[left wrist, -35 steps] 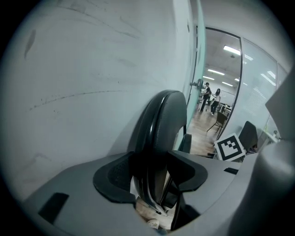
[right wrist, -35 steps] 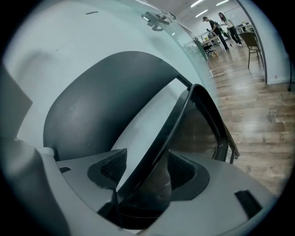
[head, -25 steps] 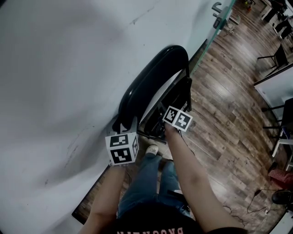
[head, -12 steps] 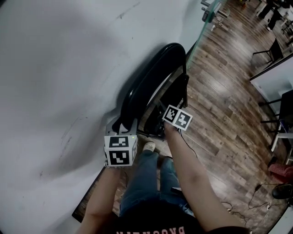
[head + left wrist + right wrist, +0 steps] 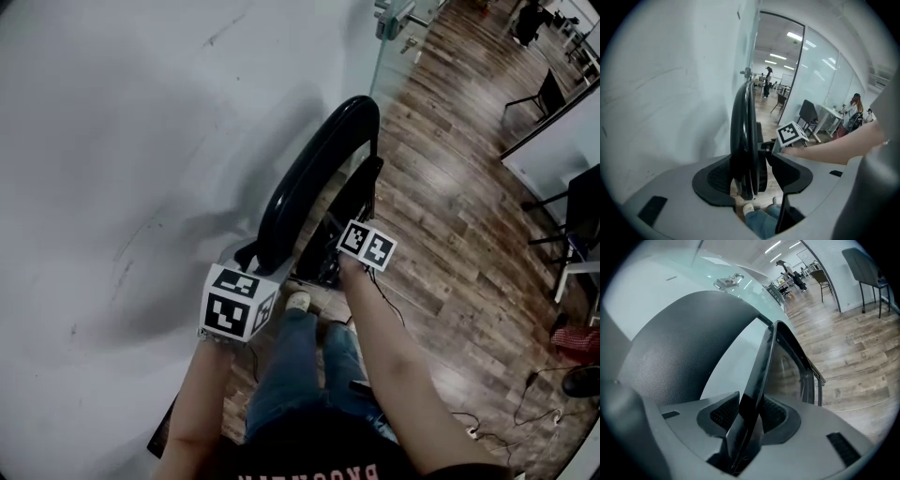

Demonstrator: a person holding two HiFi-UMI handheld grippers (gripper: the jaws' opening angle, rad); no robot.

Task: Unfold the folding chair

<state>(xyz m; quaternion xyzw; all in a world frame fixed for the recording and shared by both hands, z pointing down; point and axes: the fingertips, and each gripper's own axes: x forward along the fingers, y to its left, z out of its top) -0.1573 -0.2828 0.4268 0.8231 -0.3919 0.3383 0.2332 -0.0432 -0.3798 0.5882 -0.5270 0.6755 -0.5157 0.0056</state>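
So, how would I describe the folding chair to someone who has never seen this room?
Find the big white wall on the left, where it meets the wooden floor. The folding chair stands there, glossy black with a rounded top. Unlike the chair far off, it is folded flat.

Glossy black folding chair (image 5: pixel 314 169); plain white wall (image 5: pixel 112 122); brown wood-plank floor (image 5: pixel 450 216). Matte grey left tool (image 5: pixel 752 176) and right tool (image 5: pixel 750 416), marker cubes (image 5: pixel 236 302) patterned in black-and-white squares; blue jeans (image 5: pixel 300 366).

Grey left gripper (image 5: pixel 752 176) and right gripper (image 5: pixel 750 416) carry black-and-white marker cubes (image 5: pixel 234 305); the person wears blue jeans (image 5: pixel 298 370).
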